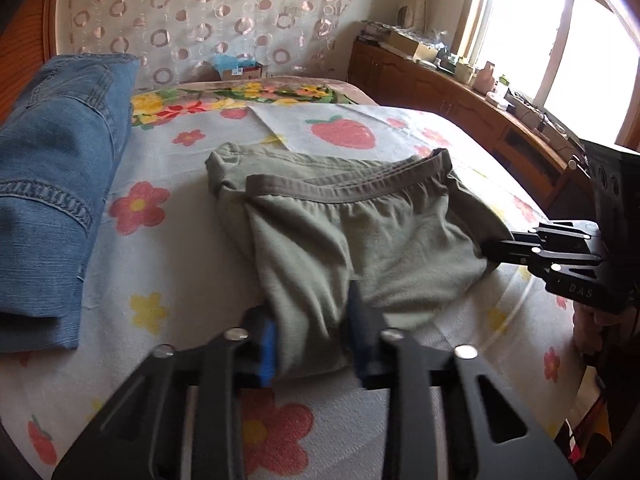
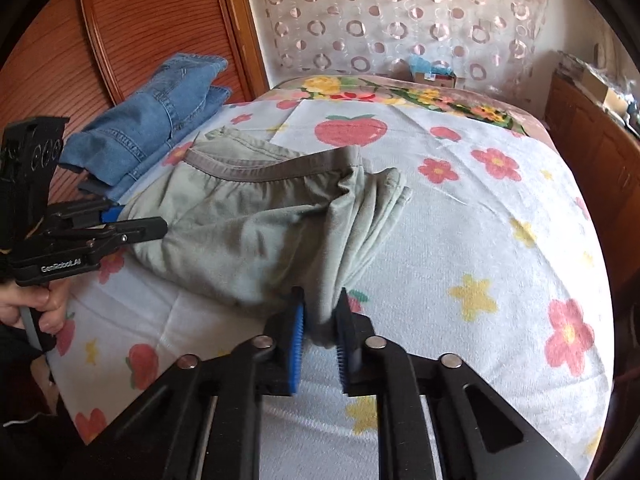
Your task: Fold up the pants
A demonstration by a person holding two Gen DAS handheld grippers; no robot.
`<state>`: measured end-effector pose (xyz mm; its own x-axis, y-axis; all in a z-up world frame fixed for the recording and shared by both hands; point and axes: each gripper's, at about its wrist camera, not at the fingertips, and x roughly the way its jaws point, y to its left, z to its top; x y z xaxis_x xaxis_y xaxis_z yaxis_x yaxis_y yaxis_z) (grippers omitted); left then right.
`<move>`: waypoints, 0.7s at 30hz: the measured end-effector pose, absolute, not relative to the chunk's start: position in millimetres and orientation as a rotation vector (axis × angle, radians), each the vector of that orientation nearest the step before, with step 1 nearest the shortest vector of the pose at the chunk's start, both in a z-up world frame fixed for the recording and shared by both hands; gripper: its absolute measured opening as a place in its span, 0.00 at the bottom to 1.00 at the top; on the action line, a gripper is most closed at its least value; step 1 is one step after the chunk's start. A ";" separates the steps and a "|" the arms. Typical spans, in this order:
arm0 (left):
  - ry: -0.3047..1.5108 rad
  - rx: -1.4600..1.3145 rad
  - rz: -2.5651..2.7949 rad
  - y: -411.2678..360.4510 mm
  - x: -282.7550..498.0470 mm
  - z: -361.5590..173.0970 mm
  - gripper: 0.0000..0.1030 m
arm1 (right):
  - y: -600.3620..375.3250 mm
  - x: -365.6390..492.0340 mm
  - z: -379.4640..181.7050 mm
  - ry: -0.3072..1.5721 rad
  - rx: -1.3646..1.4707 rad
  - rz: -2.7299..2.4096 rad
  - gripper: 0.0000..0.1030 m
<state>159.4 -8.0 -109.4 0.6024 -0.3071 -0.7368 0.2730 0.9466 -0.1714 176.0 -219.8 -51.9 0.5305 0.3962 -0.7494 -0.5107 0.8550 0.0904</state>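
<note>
Grey-green pants (image 1: 340, 232) with a darker elastic waistband lie bunched on the flowered bed sheet (image 1: 168, 264). In the left wrist view my left gripper (image 1: 312, 340) is shut on the near fold of the pants, with cloth pinched between its blue pads. My right gripper (image 1: 492, 244) reaches in from the right and bites the pants' right edge. In the right wrist view the pants (image 2: 248, 224) hang toward my right gripper (image 2: 320, 320), which is shut on a gathered corner. My left gripper (image 2: 132, 224) clamps their left edge there.
Folded blue jeans (image 1: 52, 184) (image 2: 160, 128) lie at the bed's left side, by a wooden panel (image 2: 140, 20). A wooden cabinet (image 1: 460, 96) with clutter runs under the window on the right. A hand (image 2: 36, 304) holds the left gripper's handle.
</note>
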 end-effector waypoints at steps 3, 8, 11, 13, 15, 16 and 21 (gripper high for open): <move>0.855 -0.026 -0.345 -10.7 152.2 -106.6 0.18 | -225.3 171.8 -49.6 0.847 -0.138 0.553 0.11; 0.857 -0.012 -0.370 -16.3 129.4 -104.5 0.17 | -232.5 153.6 -42.7 0.837 -0.152 0.573 0.11; 0.853 -0.014 -0.380 -18.3 111.5 -103.2 0.17 | -238.6 135.7 -39.4 0.836 -0.161 0.589 0.11; 0.855 -0.023 -0.389 -20.1 97.2 -102.1 0.17 | -241.8 126.3 -38.4 0.841 -0.163 0.595 0.11; 0.857 -0.033 -0.389 -21.5 84.7 -102.0 0.17 | -246.6 113.8 -38.2 0.843 -0.164 0.606 0.11; 0.860 -0.034 -0.390 -22.8 82.0 -102.9 0.17 | -249.1 109.0 -37.9 0.846 -0.161 0.610 0.11; 0.872 -0.038 -0.376 -23.2 86.4 -106.1 0.25 | -255.6 102.1 -34.6 0.851 -0.154 0.606 0.11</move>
<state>86.4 -23.2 -106.1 0.5821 -0.3371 -0.7400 0.3067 0.9338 -0.1842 102.1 -255.6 -34.6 0.5032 0.4394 -0.7441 -0.5591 0.8221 0.1074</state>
